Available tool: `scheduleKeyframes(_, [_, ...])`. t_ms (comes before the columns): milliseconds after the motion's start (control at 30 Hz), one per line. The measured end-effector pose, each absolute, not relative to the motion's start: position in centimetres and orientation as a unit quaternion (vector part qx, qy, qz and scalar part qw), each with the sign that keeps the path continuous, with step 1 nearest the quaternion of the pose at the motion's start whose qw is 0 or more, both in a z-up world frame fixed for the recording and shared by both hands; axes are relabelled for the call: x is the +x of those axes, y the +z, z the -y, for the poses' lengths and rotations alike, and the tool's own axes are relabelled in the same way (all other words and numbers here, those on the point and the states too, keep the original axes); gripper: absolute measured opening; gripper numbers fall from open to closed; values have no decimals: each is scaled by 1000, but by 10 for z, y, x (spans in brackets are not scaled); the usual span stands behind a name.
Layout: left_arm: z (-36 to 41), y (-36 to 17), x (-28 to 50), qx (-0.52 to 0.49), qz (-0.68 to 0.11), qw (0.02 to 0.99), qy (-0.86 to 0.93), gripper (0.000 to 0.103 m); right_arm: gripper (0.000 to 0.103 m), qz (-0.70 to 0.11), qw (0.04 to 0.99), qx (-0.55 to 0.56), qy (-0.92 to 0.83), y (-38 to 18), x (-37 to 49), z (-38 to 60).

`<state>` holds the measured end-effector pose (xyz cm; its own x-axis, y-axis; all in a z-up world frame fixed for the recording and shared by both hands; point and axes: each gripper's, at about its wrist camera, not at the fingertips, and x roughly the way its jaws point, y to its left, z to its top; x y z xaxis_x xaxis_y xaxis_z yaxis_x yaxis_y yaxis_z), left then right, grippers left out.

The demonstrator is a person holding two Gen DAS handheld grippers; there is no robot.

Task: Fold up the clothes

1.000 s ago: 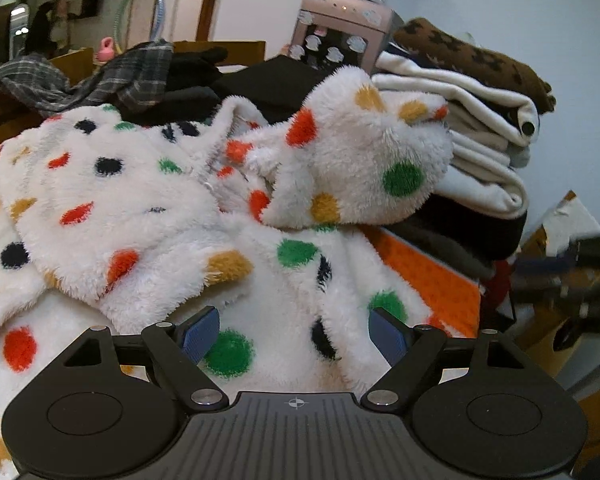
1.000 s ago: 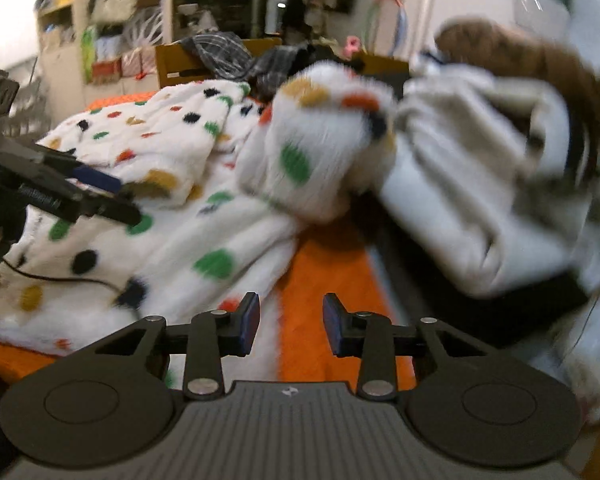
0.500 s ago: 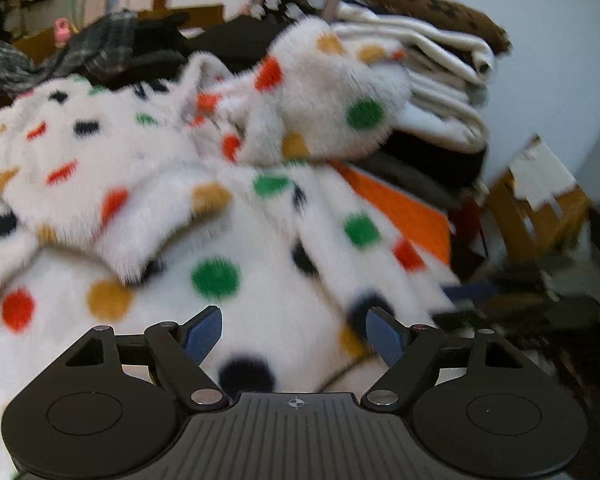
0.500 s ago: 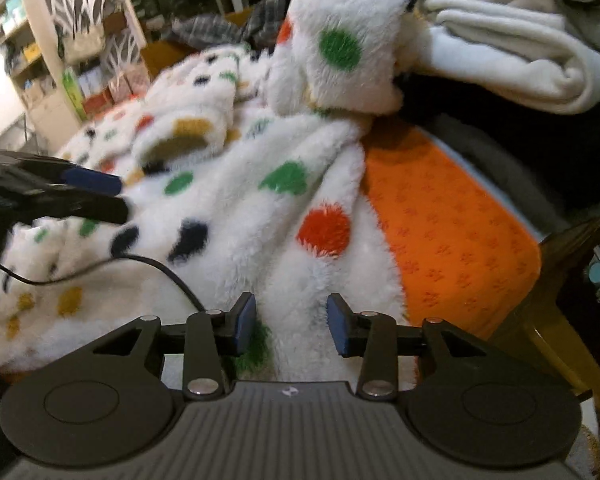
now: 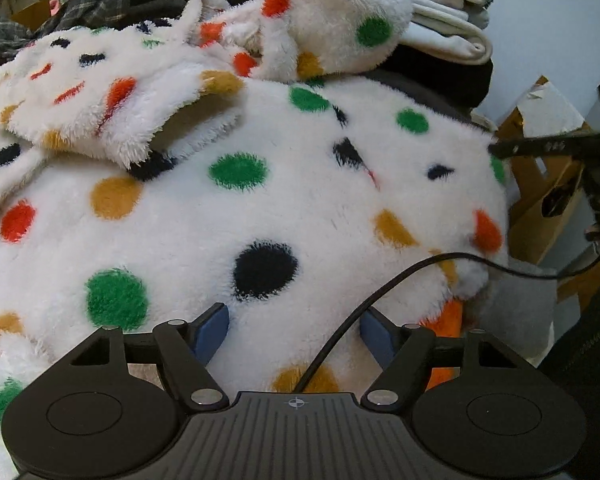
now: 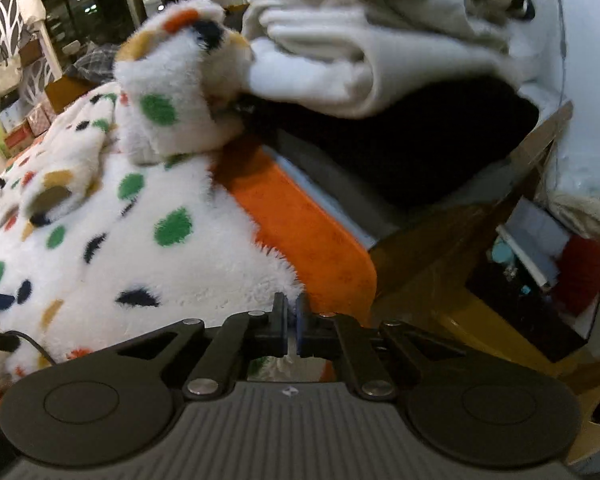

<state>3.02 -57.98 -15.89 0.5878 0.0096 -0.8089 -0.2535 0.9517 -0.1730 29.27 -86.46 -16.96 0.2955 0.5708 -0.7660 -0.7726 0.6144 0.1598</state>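
While the left tongs (image 5: 294,330) stand wide apart over the spotted fleece garment (image 5: 260,184) with nothing held, the right tongs (image 6: 291,326) are pinched together on its near corner. The garment lies spread on an orange cover (image 6: 304,228), beside folded white clothes (image 6: 364,60).

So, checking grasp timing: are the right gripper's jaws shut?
Shut. The right gripper has its jaws pressed together at the spotted fleece hem, apparently pinching it.

Cluttered home; clothes pile (image 5: 440,28); stocked shelves (image 6: 16,92)
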Motion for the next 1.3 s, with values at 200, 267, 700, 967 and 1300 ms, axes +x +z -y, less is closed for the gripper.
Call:
scheduleKeyframes(200, [583,-158,29,-136,-451,878,88,77,18,-415,767,-159,463,-188,295,856])
scheduleKeyframes(267, [585,-152,29,-137,-442,882,90,77,26,-412,764,-157,472,-185,300,867])
scheduleKeyframes(700, [607,-117,59,-133,-400,902,89,77,49,-401,676,-181,591,-243,313,902])
scheduleKeyframes(967, [607,-99,60,-137,-388,904,118,77,52,-368,618,-208,663,-293,321,879])
scheduleKeyframes(1300, [617,-92,56,-143,-378,906,130,77,5,-376,504,-154,763,-293,338,872])
